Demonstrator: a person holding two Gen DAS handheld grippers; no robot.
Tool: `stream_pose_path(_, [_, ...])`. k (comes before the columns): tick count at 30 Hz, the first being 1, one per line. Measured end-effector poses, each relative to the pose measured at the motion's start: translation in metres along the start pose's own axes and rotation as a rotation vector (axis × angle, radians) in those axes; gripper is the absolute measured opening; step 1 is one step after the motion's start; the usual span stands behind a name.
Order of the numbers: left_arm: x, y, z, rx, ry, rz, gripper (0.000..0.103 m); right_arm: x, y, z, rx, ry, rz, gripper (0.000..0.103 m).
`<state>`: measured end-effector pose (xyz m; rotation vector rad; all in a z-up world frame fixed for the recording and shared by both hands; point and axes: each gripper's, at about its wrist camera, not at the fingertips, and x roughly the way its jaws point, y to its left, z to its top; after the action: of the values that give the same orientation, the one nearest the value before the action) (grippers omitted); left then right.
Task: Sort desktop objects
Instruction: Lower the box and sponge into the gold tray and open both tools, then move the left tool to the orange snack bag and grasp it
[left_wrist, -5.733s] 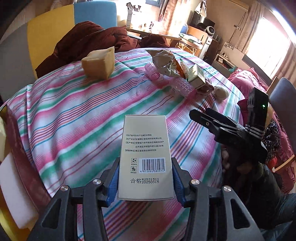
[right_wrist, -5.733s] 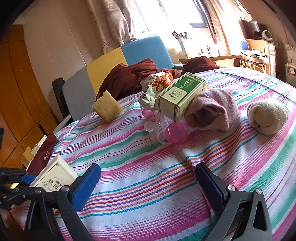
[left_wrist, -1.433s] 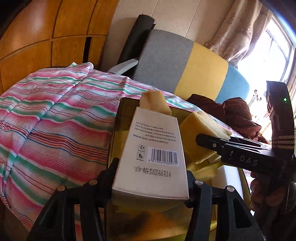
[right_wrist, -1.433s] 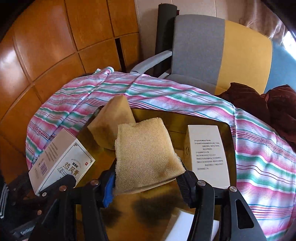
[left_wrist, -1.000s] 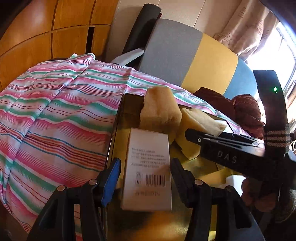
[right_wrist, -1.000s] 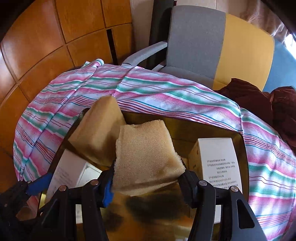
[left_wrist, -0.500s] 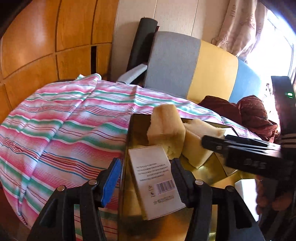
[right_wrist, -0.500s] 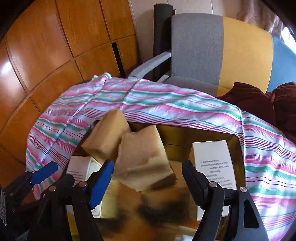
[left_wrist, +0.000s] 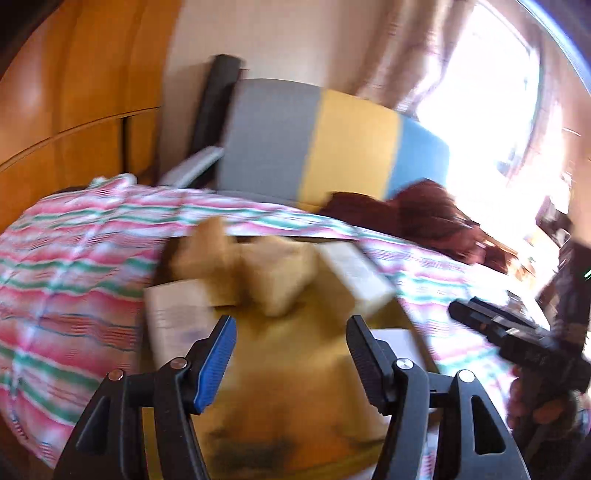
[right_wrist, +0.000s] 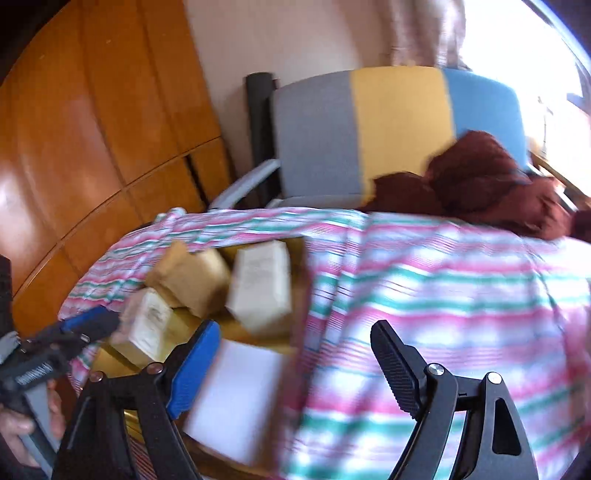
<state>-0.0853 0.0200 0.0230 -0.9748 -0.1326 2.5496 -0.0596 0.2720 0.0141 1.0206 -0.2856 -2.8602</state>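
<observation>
Both frames are motion-blurred, so fine detail is limited.

**Tool state.** The left tool (left_wrist: 290, 354), with one blue pad and one black pad, stands wide open with nothing between its pads. The right tool (right_wrist: 291, 365) is likewise spread wide and holds nothing. Both hang above the near end of the tray.

**Location of task items.** A shallow, shiny gold-coloured rectangular tray (left_wrist: 295, 376) rests on the table, which is covered by a pink, green and white striped cloth (right_wrist: 443, 295). Inside the tray lie:
- two tan foam sponge blocks (right_wrist: 188, 280), touching each other at the far end;
- a pale cardboard carton (right_wrist: 260, 286) on the right side, just beside the sponges;
- a second pale printed carton (left_wrist: 177, 321) at the left edge;
- a flat white rectangular block (right_wrist: 236, 398) at the near end.

**Progress assessment.** These five items are gathered in the tray, which is consistent with sorting being partly or wholly done. The visible stretch of cloth carries no loose items, but the remainder of the table lies outside both views, so whether anything is left to collect cannot be determined.

**Surroundings.** A grey, yellow and blue chair (right_wrist: 369, 129) stands behind the table with dark red clothing (right_wrist: 480, 184) heaped on it.
</observation>
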Motion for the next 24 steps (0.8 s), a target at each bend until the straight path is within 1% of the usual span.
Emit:
stream_pose_path(5, [0.019, -0.072, -0.003, 0.116, 0.064, -0.149, 0.063, -0.044, -0.086, -0.042, 0.139, -0.016, -0.155, 0.085])
stream_pose_path(7, [0.029, -0.102, -0.005, 0.157, 0.096, -0.205, 0.063, -0.062, -0.112, -0.056, 0.174, -0.031, -0.218, 0.085])
stream_pose_path(10, [0.049, -0.144, -0.005, 0.183, 0.159, -0.299, 0.063, -0.087, -0.147, -0.077, 0.219, -0.052, -0.313, 0.085])
stream_pose_path(12, [0.06, -0.174, -0.005, 0.203, 0.192, -0.337, 0.063, -0.099, -0.165, -0.091, 0.236, -0.064, -0.381, 0.085])
stream_pose_path(15, [0.078, -0.218, -0.006, 0.232, 0.242, -0.395, 0.065, -0.109, -0.188, -0.107, 0.265, -0.081, -0.422, 0.085])
stream_pose_path(18, [0.096, -0.262, -0.007, 0.261, 0.291, -0.453, 0.065, -0.11, -0.201, -0.118, 0.267, -0.097, -0.449, 0.085])
stream_pose_path(20, [0.108, -0.29, -0.008, 0.281, 0.323, -0.488, 0.065, -0.11, -0.207, -0.124, 0.272, -0.112, -0.437, 0.085])
stream_pose_path(22, [0.119, -0.311, -0.007, 0.3, 0.345, -0.503, 0.066, -0.108, -0.21, -0.126, 0.282, -0.127, -0.41, 0.085])
stream_pose_path(24, [0.133, -0.331, -0.004, 0.311, 0.364, -0.528, 0.069, -0.104, -0.213, -0.127, 0.294, -0.144, -0.385, 0.086])
